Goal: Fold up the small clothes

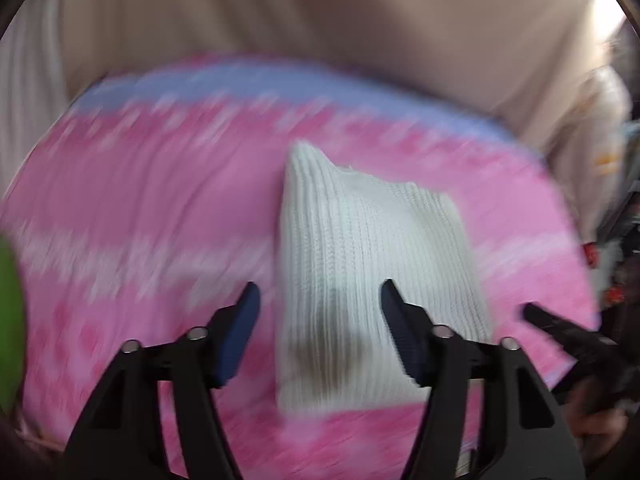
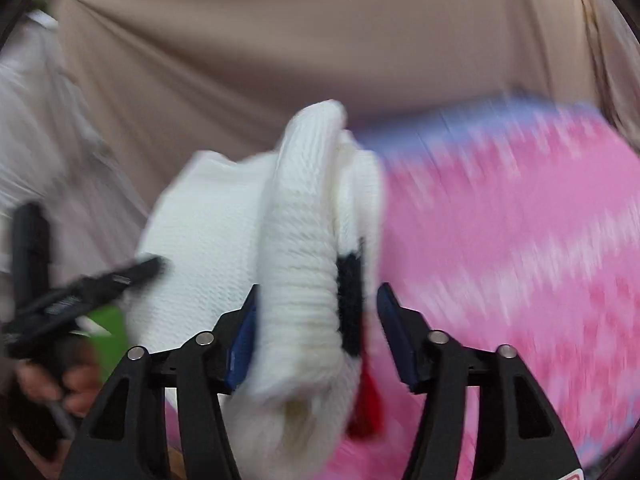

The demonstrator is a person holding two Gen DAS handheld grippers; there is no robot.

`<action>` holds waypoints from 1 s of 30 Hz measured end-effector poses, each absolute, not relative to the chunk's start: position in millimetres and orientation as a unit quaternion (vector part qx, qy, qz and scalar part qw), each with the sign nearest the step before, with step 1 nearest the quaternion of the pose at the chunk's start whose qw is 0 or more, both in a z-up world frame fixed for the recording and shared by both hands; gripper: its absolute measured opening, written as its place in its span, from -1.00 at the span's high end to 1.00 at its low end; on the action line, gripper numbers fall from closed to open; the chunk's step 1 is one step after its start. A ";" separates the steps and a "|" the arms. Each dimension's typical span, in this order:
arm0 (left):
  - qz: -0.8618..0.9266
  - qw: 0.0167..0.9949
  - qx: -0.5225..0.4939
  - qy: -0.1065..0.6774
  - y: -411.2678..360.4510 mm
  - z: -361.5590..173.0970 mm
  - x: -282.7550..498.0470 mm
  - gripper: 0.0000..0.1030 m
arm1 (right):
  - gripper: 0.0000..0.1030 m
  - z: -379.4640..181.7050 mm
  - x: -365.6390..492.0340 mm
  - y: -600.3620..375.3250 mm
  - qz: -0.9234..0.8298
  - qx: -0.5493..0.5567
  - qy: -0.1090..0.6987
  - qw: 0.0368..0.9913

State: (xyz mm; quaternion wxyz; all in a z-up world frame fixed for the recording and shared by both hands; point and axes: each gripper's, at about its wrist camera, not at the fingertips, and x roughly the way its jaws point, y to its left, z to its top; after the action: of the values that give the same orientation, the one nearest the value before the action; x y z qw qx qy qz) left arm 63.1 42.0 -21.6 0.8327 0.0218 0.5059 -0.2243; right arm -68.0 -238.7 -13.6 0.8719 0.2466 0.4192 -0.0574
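Observation:
A white ribbed knit garment lies folded on a pink patterned cloth. My left gripper is open just above its near part, one finger on each side, holding nothing. In the right wrist view the same white knit is bunched between the fingers of my right gripper, with a black and red patch showing. The jaws stand wide apart around the fabric, which touches the left pad; it is not pinched. The left gripper's finger shows at the left there. Both views are motion-blurred.
The person's beige shirt fills the far side behind the cloth. A green object sits at the left edge. The right gripper's finger shows at the right edge of the left wrist view. The pink cloth has a blue border.

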 end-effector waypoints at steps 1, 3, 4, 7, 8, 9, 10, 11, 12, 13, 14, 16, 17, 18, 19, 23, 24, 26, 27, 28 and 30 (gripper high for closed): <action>-0.220 0.826 0.001 0.519 54.5 -29.4 57.7 -0.09 | 0.67 -46.6 -69.3 -237.6 -0.075 0.251 0.473 0.841; -0.215 0.825 -0.049 0.521 76.9 -28.8 48.8 -0.18 | 0.66 -58.9 -85.6 -236.2 -0.060 0.290 0.482 0.824; -0.215 0.825 -0.055 0.519 80.9 -25.4 45.5 -0.22 | 0.56 -54.4 -91.4 -234.4 -0.059 0.286 0.475 0.831; -0.213 0.829 -0.055 0.514 75.9 -20.4 45.9 -0.26 | -0.17 -34.4 -86.3 -217.8 -0.046 0.238 0.468 0.850; -0.214 0.827 -0.047 0.517 72.0 -20.9 44.9 -0.29 | -0.20 -33.1 -79.4 -212.8 -0.041 0.227 0.471 0.851; -0.212 0.826 -0.040 0.520 69.8 -23.2 42.9 -0.32 | -0.21 -33.8 -68.6 -210.0 -0.039 0.220 0.477 0.850; -0.208 0.825 -0.033 0.524 65.6 -25.8 42.0 -0.32 | -0.25 -37.9 -61.4 -206.0 -0.038 0.215 0.485 0.847; -0.203 0.821 -0.024 0.533 59.9 -35.3 44.7 -0.32 | -0.25 -48.3 -53.8 -202.3 -0.037 0.210 0.502 0.838; -0.201 0.817 -0.019 0.539 62.4 -41.2 44.2 -0.32 | -0.25 -64.5 -45.7 -198.8 -0.037 0.205 0.523 0.826; -0.196 0.815 -0.015 0.546 59.2 -44.5 44.5 -0.32 | -0.04 -76.5 -39.1 -201.4 -0.039 0.205 0.538 0.816; -0.194 0.815 -0.013 0.547 61.4 -45.9 43.7 -0.32 | 0.21 -85.8 -34.1 -201.5 -0.041 0.203 0.551 0.809; -0.199 0.817 -0.008 0.541 59.0 -42.6 42.1 -0.32 | 0.57 -82.8 -29.4 -210.9 -0.042 0.212 0.545 0.810; -0.199 0.819 -0.001 0.538 56.3 -40.7 41.7 -0.32 | 0.59 -67.5 -29.0 -214.0 -0.034 0.218 0.525 0.822; -0.200 0.820 0.005 0.536 53.0 -39.5 41.5 -0.32 | 0.64 -47.6 -28.6 -214.9 -0.030 0.204 0.504 0.838; -0.202 0.820 0.008 0.536 50.3 -39.3 41.1 -0.32 | 0.65 -34.2 -28.3 -214.4 -0.030 0.189 0.493 0.849; -0.199 0.816 0.025 0.543 41.7 -43.1 40.7 -0.32 | 0.57 -54.8 -29.0 -216.7 -0.033 0.192 0.523 0.830; -0.195 0.816 0.029 0.543 40.5 -42.8 40.2 -0.32 | 0.50 -86.4 -29.3 -215.6 -0.034 0.197 0.564 0.802; -0.183 0.824 0.048 0.534 37.9 -38.5 37.7 -0.32 | 0.41 -110.3 -37.6 -217.3 -0.040 0.228 0.570 0.789; -0.180 0.827 0.056 0.530 36.5 -36.2 36.5 -0.33 | 0.37 -106.4 -43.0 -218.2 -0.046 0.241 0.564 0.788; -0.174 0.830 0.064 0.526 35.0 -34.2 35.8 -0.36 | 0.36 -97.9 -47.0 -219.1 -0.055 0.249 0.560 0.788; -0.162 0.836 0.083 0.518 30.6 -30.9 33.9 -0.43 | 0.34 -72.1 -55.5 -220.9 -0.079 0.248 0.537 0.803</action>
State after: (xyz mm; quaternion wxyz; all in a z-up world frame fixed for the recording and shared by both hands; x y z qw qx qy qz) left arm 33.9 30.6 -30.9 0.8358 0.0834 0.5179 -0.1620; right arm -55.5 -220.9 -72.1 0.8026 0.2479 0.5368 -0.0785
